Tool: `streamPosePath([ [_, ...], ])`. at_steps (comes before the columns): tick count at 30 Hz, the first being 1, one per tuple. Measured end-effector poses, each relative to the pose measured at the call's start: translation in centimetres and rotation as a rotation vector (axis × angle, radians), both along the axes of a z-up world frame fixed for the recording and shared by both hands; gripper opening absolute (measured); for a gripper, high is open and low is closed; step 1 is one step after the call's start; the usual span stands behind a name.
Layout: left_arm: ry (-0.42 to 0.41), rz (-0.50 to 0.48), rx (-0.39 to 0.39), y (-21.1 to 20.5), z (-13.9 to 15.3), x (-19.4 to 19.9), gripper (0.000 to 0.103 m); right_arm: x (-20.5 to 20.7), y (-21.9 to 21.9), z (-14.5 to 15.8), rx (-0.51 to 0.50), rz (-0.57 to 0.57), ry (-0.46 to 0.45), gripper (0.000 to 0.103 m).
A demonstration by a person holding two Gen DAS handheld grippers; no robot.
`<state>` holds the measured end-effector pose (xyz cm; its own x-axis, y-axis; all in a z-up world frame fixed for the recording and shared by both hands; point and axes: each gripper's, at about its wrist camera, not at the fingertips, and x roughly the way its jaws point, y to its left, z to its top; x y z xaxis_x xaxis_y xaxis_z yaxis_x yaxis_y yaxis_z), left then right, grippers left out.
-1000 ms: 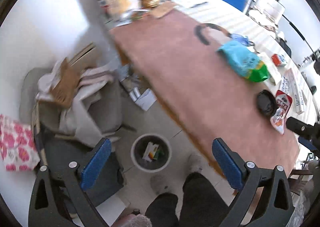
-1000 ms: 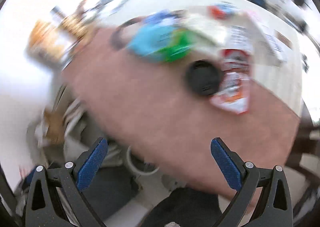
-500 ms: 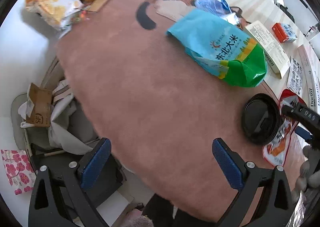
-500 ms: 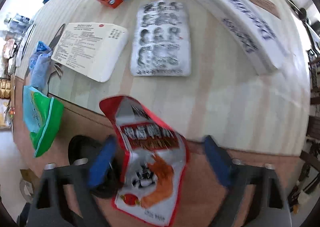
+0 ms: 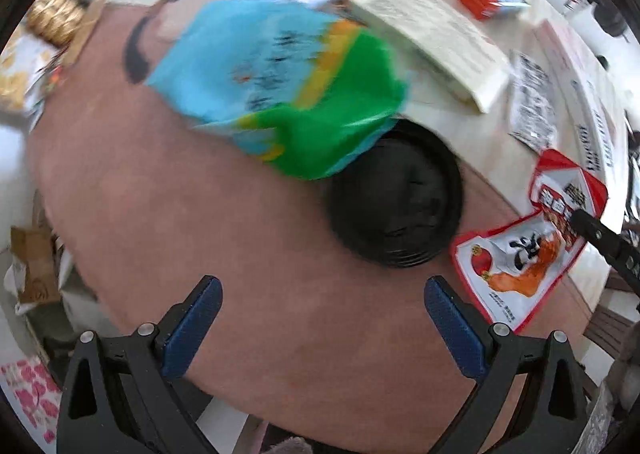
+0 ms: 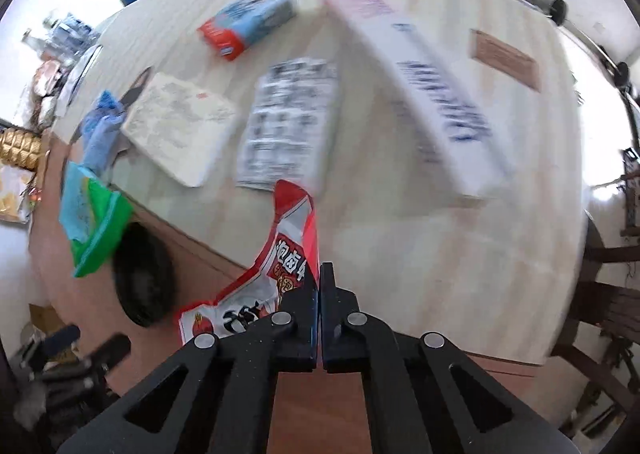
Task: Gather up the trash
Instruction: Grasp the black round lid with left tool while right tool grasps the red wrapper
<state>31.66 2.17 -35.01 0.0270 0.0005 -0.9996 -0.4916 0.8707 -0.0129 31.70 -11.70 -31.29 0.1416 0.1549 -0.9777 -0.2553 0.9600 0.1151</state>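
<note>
Two blue-padded fingers of the left claw (image 5: 322,318) are standing wide apart at the bottom of the left wrist view, gripping nothing, above the brown mat (image 5: 168,222). A black lid (image 5: 394,196) is lying at centre, partly under a blue-green bag (image 5: 280,86); the red snack wrapper (image 5: 532,254) is lying at right.

In the right wrist view, the right claw (image 6: 320,274) is having just closed, pinching the red snack wrapper (image 6: 288,254) at lower centre on the worktop (image 6: 420,246).
</note>
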Motion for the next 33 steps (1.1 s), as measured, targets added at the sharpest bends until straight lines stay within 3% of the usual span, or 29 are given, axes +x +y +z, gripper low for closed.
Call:
streamPosePath([
  [6,0.016,-0.015,-0.033,-1.1,-1.3,3.2,0.103,0.3,-6.5,-0.9,-0.017,-0.085,0.033,0.001],
  [8,0.027,-0.01,-0.04,-0.8,-1.9,4.2,0.103,0.6,-8.2,-2.1,0.025,-0.152,0.076,0.004],
  [13,0.039,0.005,-0.06,0.0,-3.1,6.2,0.103,0.8,-11.1,-2.4,0.092,-0.25,0.061,0.014],
  [19,0.056,0.013,-0.069,0.2,-4.7,8.9,0.102,0.4,-14.4,-2.0,0.128,-0.298,0.052,0.021],
  [23,0.038,0.009,-0.042,0.0,-4.6,9.2,0.091,0.8,-12.1,-2.0,0.111,-0.265,0.021,0.02],
  [25,0.017,0.007,-0.033,-0.5,-4.4,8.3,0.085,0.9,-10.4,-2.2,0.104,-0.249,-0.002,0.008],
  [33,-0.028,0.006,-0.031,-1.4,-2.9,4.8,0.085,0.2,-8.2,0.1,0.116,-0.178,-0.065,0.001],
])
